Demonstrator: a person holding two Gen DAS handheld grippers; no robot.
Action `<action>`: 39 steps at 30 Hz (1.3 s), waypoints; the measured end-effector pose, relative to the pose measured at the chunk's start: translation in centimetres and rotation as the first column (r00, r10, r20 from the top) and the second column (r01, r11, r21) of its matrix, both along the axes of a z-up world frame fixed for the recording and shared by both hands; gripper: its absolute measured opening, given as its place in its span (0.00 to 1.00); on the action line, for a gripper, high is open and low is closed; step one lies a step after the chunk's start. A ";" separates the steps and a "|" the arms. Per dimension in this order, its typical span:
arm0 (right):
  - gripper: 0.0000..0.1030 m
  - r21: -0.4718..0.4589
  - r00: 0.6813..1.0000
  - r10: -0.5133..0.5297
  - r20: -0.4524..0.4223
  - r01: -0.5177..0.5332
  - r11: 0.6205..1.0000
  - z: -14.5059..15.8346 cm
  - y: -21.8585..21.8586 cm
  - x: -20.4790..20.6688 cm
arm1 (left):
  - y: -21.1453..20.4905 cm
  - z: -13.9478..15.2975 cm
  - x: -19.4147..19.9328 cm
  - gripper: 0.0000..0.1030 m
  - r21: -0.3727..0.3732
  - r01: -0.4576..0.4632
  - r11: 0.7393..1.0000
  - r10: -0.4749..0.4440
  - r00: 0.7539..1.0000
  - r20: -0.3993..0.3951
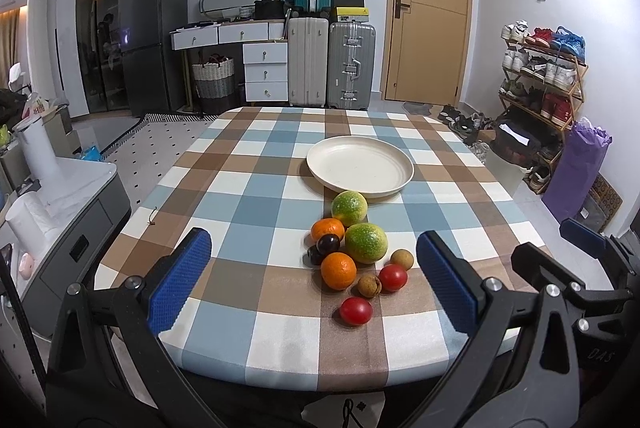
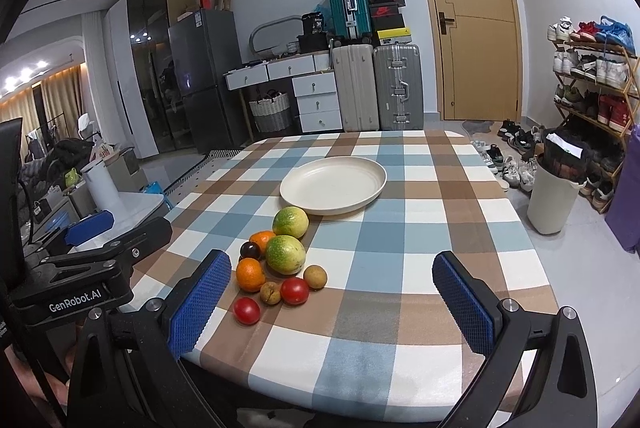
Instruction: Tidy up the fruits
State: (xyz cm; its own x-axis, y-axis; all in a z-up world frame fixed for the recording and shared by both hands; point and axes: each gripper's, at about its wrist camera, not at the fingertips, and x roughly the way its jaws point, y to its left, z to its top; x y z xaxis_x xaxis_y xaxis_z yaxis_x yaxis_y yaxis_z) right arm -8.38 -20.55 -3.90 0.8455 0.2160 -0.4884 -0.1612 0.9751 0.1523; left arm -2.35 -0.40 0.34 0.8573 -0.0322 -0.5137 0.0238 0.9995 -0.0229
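On the checked blue, brown and white tablecloth (image 1: pixel 248 188), near the front edge, sits your fruit cluster, w/ the round cream plate (image 1: pixel 360 164) empty just behind it. Left gripper (image 1: pixel 316 280) and right gripper (image 2: pixel 328 300) both hang spread wide at the near table edge, holding nothing; no fruit is on the plate, so I'd judge the task not yet begun. Cluster is tight: two green-yellow round fruits (image 1: pixel 366 242), the rear one just in front of the plate rim, two oranges (image 1: pixel 338 270), a dark plum-like fruit (image 1: pixel 328 243) w/ a second dark one half hidden beside it, two small brown longans (image 1: pixel 369 285), two red tomatoes (image 1: pixel 356 311). Risks: everything is round and mostly touching, so a finger pushed in btwn neighbours will prob. nudge them rolling, and the front tomato is closest to the table edge, so it could drop off. Squeezing a tomato hard could split it. Small longans may slip out of wide pads. Both grippers sit close side by side, so reaching in together may make them collide. Nothing blocks the path to the plate except the rear green fruit; lift over it. Around: suitcases (image 1: pixel 332 68), wooden door (image 1: pixel 430 4), shoe rack (image 1: pixel 540 76), all well apart.
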 end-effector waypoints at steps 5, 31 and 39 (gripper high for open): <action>1.00 -0.002 1.000 0.000 -0.001 0.000 1.000 0.1 0.1 -0.1 | 0.0 -0.1 -0.2 0.99 -0.002 -0.002 1.000 0.002 1.000 -0.003; 1.00 -0.003 1.000 -0.006 -0.003 0.006 1.000 -0.2 -0.1 -0.3 | -0.4 -3.0 -1.0 0.99 -0.018 0.023 1.000 -0.024 0.999 -0.035; 1.00 -0.002 1.000 -0.007 -0.019 0.007 1.000 -0.9 -0.3 0.0 | -0.5 -6.0 -0.2 0.99 -0.016 0.083 0.996 -0.084 0.994 -0.070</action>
State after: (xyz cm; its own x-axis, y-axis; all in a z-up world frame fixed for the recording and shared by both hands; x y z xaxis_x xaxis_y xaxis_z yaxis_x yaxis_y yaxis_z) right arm -8.40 -20.86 -4.84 0.8372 0.2098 -0.5051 -0.1518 0.9763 0.1539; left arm -2.60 -0.94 -5.62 0.8131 -0.1094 -0.5717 0.1051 0.9936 -0.0407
